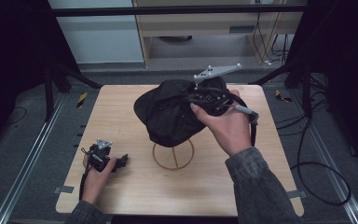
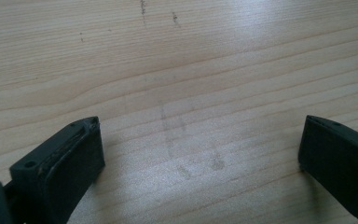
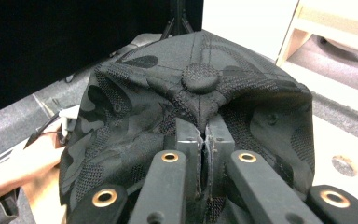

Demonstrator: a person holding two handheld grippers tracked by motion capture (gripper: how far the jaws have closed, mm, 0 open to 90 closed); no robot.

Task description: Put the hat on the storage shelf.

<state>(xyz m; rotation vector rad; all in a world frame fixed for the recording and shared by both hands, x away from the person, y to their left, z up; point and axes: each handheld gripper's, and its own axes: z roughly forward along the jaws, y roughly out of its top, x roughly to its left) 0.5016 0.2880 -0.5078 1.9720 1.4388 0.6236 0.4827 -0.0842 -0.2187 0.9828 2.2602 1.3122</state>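
No writing, label, brand or number can be read anywhere. The black cap (image 3: 191,116) pinched in the right tongs (image 3: 203,140) bears only a woven tone-on-tone pattern, with no logo legible. The desk (image 2: 177,70) between the left tongs (image 2: 200,140) carries just wood grain and faint smudges. Beyond the tongs, yellow-and-black striped hazard tape (image 1: 81,99) sits on the floor at both far desk corners; it is a warning marking with no words.
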